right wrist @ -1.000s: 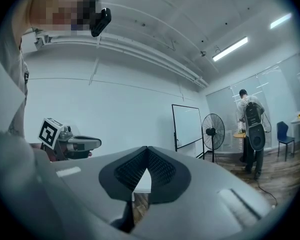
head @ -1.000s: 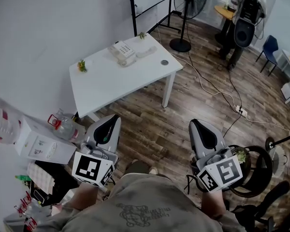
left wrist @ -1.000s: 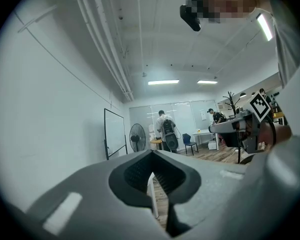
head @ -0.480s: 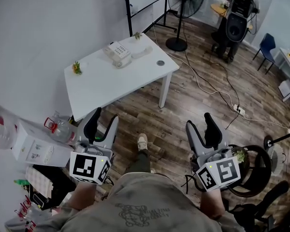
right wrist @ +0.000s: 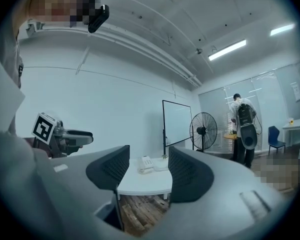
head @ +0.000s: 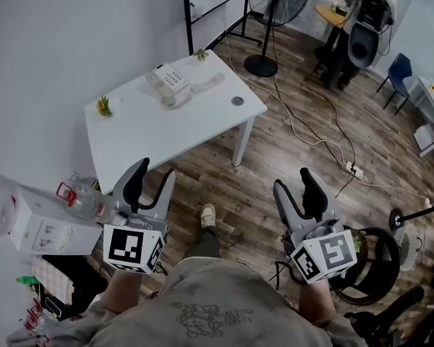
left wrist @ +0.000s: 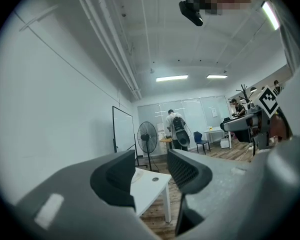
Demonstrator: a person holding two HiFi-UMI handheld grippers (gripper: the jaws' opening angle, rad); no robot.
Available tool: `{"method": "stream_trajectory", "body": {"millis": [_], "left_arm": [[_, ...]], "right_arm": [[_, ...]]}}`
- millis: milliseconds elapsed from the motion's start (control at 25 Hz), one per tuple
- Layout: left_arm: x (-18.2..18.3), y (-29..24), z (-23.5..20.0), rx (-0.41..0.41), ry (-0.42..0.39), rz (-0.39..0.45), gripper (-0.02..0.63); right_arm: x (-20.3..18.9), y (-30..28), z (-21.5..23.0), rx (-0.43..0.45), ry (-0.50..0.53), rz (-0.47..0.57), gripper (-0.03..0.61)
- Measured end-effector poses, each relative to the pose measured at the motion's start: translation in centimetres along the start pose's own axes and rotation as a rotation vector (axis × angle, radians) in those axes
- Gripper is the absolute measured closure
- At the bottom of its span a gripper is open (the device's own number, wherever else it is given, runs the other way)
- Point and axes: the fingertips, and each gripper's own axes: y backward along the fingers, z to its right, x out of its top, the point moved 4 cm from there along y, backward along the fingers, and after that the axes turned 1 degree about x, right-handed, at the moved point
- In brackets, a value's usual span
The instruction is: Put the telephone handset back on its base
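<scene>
Left gripper [head: 153,181] and right gripper [head: 294,185] both spread, empty; only the right gripper view catches the telephone [right wrist: 146,164]

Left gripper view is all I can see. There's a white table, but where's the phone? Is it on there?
Observer: Yes. The telephone base sits near the far edge of the table, close to the wall. Your gripper's own finger blocks it in your view.
Operator: Is the handset on it?
Observer: No. The handset lies flat on the table beside the base, to the base's right in the head view.
Operator: Is my other gripper holding anything?
Observer: No. The right gripper is open with nothing between its jaws, and it is well short of the table.
</scene>
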Motion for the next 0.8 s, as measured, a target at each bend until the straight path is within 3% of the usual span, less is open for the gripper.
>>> {"method": "stream_trajectory", "body": {"millis": [800], "left_arm": [[-0.7, -23.0, -12.5, -0.067, 0.006, -0.05, 0.417]], "right_arm": [[1.6, -24.9, 7.8, 0.025, 0.035, -0.109, 0.328]]}}
